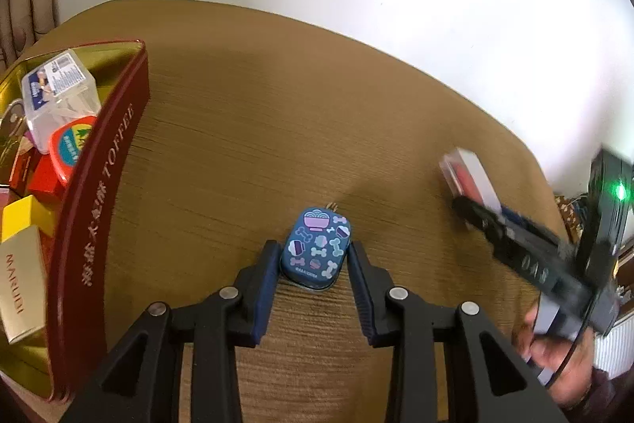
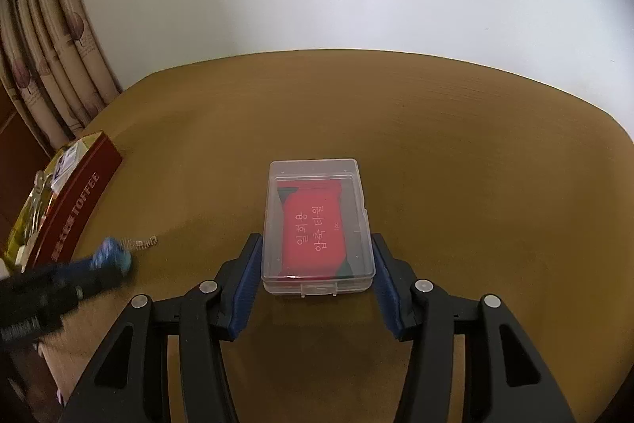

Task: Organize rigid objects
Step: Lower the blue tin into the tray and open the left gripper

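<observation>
A small blue tin (image 1: 316, 248) with bone and bowl pictures lies on the brown table between the fingers of my left gripper (image 1: 313, 256); the jaws stand close on both sides of it, and contact is not clear. A clear plastic box (image 2: 317, 224) with a red packet inside lies between the fingers of my right gripper (image 2: 317, 256), whose jaws are at its sides. The box also shows blurred in the left wrist view (image 1: 469, 177). The blue tin shows blurred in the right wrist view (image 2: 111, 256).
A red and gold "TOFFEE" tin (image 1: 107, 185) stands at the left, holding several small boxes and containers; it shows in the right wrist view (image 2: 75, 201) too. A small metal chain (image 2: 138, 244) lies on the table. Curtains (image 2: 47, 58) hang at the back left.
</observation>
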Demonstrator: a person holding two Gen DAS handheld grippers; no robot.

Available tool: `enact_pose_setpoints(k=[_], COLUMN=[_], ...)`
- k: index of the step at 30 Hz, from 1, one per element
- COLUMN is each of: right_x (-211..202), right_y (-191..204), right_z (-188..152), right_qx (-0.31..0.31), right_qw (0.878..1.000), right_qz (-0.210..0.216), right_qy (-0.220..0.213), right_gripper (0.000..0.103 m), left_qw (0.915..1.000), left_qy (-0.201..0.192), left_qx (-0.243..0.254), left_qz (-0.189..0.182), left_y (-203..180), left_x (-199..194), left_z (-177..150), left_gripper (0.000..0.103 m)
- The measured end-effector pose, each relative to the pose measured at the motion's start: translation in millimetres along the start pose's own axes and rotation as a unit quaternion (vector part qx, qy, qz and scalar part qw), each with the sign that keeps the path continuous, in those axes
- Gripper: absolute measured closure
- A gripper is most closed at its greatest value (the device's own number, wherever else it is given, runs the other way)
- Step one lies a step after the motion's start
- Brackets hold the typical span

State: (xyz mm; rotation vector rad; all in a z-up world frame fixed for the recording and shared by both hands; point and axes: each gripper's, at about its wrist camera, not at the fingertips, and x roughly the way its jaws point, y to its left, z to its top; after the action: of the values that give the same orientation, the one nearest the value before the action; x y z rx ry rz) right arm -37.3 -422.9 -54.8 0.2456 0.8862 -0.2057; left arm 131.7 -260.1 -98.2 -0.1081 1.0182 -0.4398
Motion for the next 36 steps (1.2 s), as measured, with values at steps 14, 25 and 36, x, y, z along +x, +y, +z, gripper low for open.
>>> enact_pose_setpoints(k=[14,25,36], right_x=[-1.0,7.2,11.3], right_y=[4.3,8.8,11.6], right_z=[-0.8,-0.2,-1.5], right_qx=[0.011,0.005,0.007], right_qw=[1.0,1.0,0.999], right_qz=[-0.009,-0.025,-0.038], right_qy=[0.001,0.015,0.02], right_gripper=[0.054,0.054,0.053], left_qw=[0.993,0.9874,0.9853], left_qy=[-0.074,-0.049,-0.033], left_qx=[-0.045,-0.083,-0.076], left_qz=[0.08,0.126,0.149], left_y=[71.1,135.5,132.7], left_x=[-129.5,-142.4,-114.9], left_z=[-6.2,-18.8,-29.3], left_gripper=[0.068,0.068,0.067])
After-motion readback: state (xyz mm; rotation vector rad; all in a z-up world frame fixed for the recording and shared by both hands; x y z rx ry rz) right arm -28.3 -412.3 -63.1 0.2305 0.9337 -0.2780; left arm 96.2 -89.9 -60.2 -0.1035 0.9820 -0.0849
